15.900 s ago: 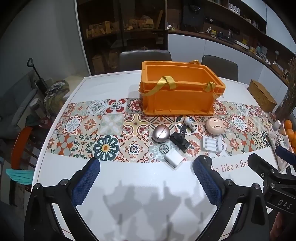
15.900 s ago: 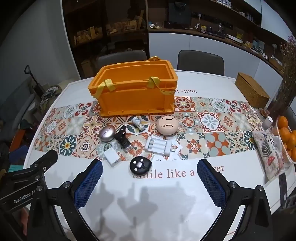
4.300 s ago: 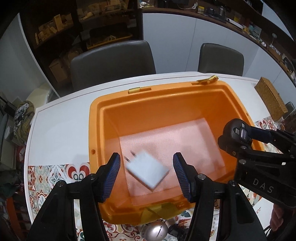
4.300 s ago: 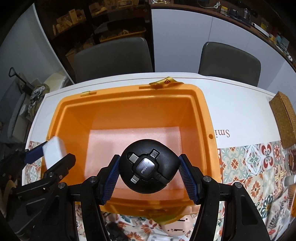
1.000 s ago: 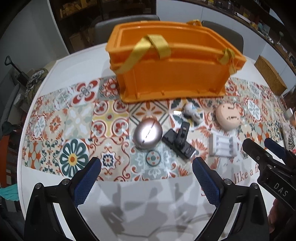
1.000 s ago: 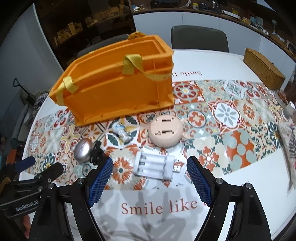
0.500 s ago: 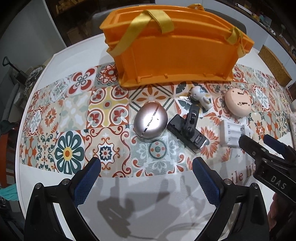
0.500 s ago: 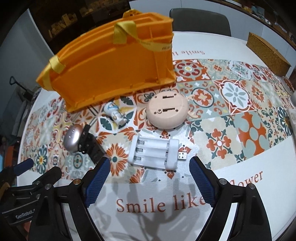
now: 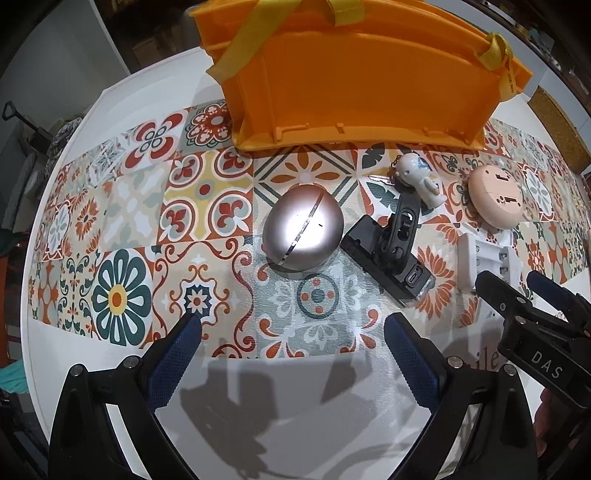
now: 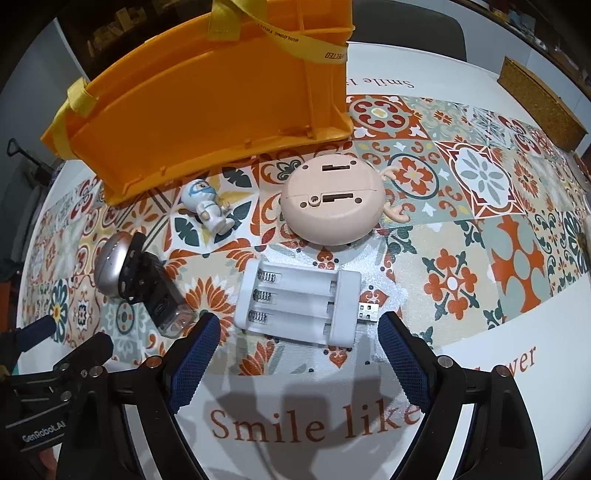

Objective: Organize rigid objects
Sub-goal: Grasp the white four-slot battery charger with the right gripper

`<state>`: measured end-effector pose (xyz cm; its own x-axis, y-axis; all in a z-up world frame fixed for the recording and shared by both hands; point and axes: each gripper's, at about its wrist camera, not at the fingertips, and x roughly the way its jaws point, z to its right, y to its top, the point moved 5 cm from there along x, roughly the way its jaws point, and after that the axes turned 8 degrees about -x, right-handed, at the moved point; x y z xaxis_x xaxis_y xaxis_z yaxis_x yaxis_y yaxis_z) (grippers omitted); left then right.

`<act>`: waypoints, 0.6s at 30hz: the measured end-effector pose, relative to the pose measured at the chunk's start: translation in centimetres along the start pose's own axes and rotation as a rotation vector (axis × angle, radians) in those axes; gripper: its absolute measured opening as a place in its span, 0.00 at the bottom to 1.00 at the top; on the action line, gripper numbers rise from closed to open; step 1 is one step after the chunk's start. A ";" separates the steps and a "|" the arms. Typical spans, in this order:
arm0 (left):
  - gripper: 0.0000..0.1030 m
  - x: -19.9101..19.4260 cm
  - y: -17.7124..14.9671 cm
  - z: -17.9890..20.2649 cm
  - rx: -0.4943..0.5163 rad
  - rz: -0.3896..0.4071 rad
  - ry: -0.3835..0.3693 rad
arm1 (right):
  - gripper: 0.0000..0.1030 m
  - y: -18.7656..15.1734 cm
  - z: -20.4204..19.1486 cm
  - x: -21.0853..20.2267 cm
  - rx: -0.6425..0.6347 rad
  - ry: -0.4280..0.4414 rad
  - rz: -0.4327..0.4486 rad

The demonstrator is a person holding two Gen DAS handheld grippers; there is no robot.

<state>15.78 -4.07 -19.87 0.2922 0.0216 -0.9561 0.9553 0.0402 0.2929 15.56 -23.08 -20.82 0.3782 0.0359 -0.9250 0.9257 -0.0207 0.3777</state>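
An orange crate (image 9: 354, 81) (image 10: 207, 110) with yellow straps stands at the far side of the tiled runner. In front of it lie a metallic egg-shaped case (image 9: 303, 232) (image 10: 108, 266), a black clip device (image 9: 395, 251) (image 10: 151, 288), a small white figurine (image 9: 419, 177) (image 10: 207, 210), a round pink disc (image 9: 495, 199) (image 10: 332, 199) and a white battery holder (image 10: 299, 306) (image 9: 487, 258). My left gripper (image 9: 291, 332) hovers open just short of the egg case. My right gripper (image 10: 299, 332) is open over the near edge of the battery holder, touching nothing.
The white table (image 10: 424, 85) carries printed lettering (image 10: 314, 424) near its front edge. A woven box (image 10: 539, 99) sits at the far right. A dark chair (image 10: 413, 29) stands behind the table. The right gripper's body (image 9: 535, 332) shows in the left view.
Both grippers have sunk closer to the table and tilted further down. The egg case and the battery holder now loom larger, nearer each gripper's fingertips.
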 end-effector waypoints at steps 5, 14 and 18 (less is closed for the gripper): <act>0.98 0.8 0.0 -0.2 -0.012 -0.017 0.002 | 0.85 0.3 0.1 0.9 -0.010 -0.014 -0.009; 0.98 1.4 0.2 -0.8 -0.026 -0.009 -0.016 | 0.85 0.7 -0.2 2.2 -0.030 -0.041 -0.023; 0.98 1.2 0.1 -1.2 -0.033 0.006 -0.032 | 0.85 1.0 -0.5 2.4 -0.043 -0.056 -0.016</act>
<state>16.18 -2.86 -21.02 0.3002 -0.0100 -0.9538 0.9515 0.0734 0.2987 17.37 -22.50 -22.66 0.3634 -0.0198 -0.9314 0.9315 0.0224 0.3629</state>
